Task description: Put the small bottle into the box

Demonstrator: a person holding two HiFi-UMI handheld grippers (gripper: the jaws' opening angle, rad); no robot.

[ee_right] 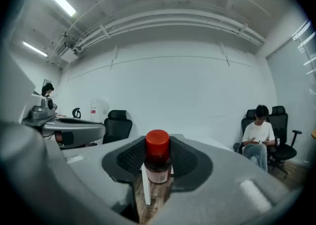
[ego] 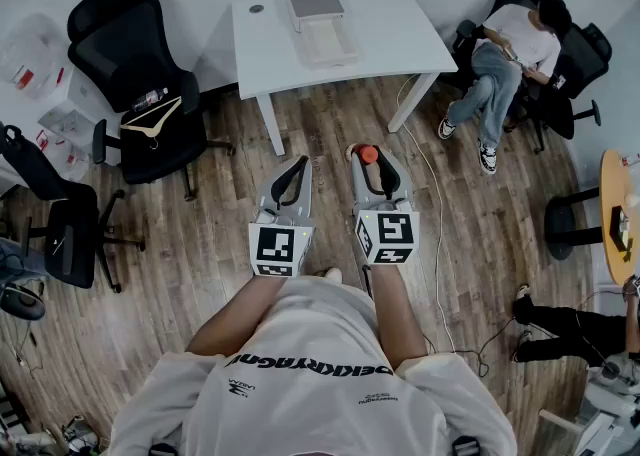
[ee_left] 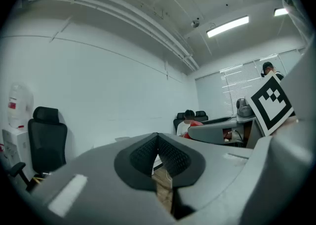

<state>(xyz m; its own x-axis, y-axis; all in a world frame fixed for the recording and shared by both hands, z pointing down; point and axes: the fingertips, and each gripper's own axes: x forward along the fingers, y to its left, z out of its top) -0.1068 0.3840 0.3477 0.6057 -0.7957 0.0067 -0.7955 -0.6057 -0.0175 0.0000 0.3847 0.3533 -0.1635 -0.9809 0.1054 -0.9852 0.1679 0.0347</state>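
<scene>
Bottle [ee_right: 158, 164], one, red-capped, clamped in right gripper [ego: 370, 159] fingers; left gripper [ee_left: 158, 140] fingers together; one box [ego: 318, 6] on table [ego: 395, 36].

A table [ego: 400, 39] stands ahead with the box [ego: 322, 24] on it. Chairs [ego: 130, 54] lie to its left, a seated person [ego: 510, 54] to its right. Nearer, the left gripper [ego: 295, 166] and right gripper [ego: 373, 158] sit side by side, the bottle [ego: 368, 154] between the right one's jaws.

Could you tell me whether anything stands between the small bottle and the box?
Nothing visible: the bottle sits in the right gripper's jaws, and only floor and table lie before the box.
</scene>
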